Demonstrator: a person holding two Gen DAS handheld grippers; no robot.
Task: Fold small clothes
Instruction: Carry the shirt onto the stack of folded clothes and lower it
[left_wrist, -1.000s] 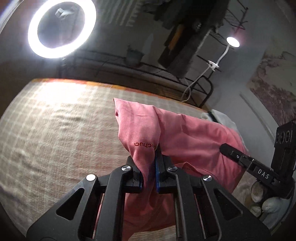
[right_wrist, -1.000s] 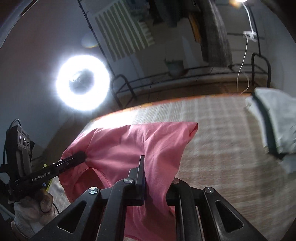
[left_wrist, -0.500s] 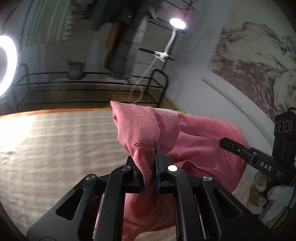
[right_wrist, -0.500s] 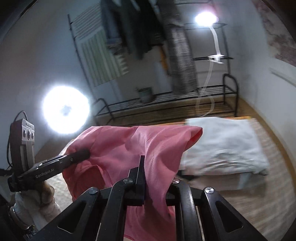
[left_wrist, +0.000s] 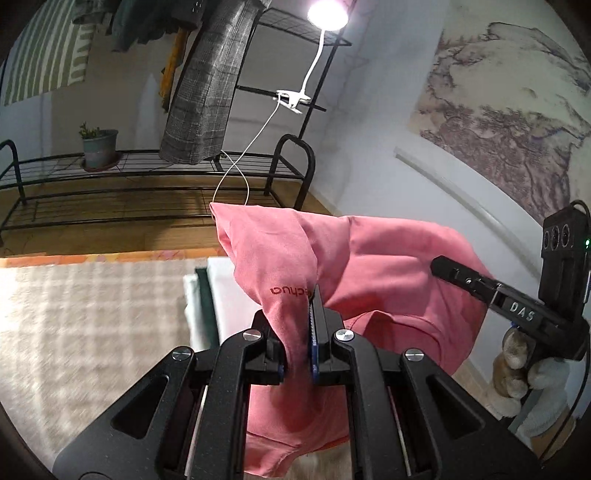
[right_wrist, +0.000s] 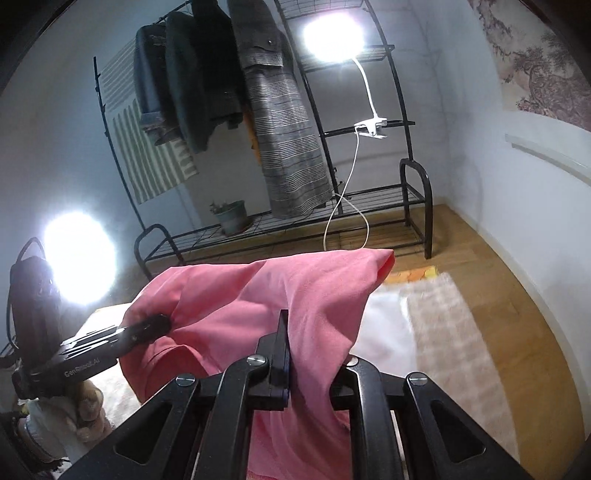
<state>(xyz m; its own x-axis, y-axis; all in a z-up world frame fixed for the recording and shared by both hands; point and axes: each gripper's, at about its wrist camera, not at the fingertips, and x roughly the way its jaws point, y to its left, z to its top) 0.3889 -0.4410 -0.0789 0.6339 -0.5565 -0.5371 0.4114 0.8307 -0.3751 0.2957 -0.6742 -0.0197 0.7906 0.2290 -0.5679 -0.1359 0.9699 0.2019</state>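
Observation:
A pink garment (left_wrist: 388, 258) hangs in the air between both grippers, off the plaid cover (left_wrist: 92, 314). My left gripper (left_wrist: 310, 314) is shut on one bunched edge of it, near a printed logo. In the right wrist view my right gripper (right_wrist: 299, 332) is shut on another edge of the pink garment (right_wrist: 258, 295), which drapes over one finger. Each gripper also appears in the other's view, pinching the cloth: the right gripper (left_wrist: 439, 264) and the left gripper (right_wrist: 162, 323), both held by gloved hands. A stack of folded white and green clothes (left_wrist: 207, 295) lies just beyond and below the garment.
A black metal rack (right_wrist: 417, 206) with hanging clothes (right_wrist: 288, 129) stands behind, with a clip lamp (right_wrist: 332, 37) and a potted plant (right_wrist: 232, 218). A ring light (right_wrist: 77, 258) glares at the left. Wooden floor (right_wrist: 498, 288) and a white wall lie to the right of the cover.
Both grippers have swept sideways with the pink garment still pinched. The ring light has slid out of the left view, and the folded stack now sits under the garment.

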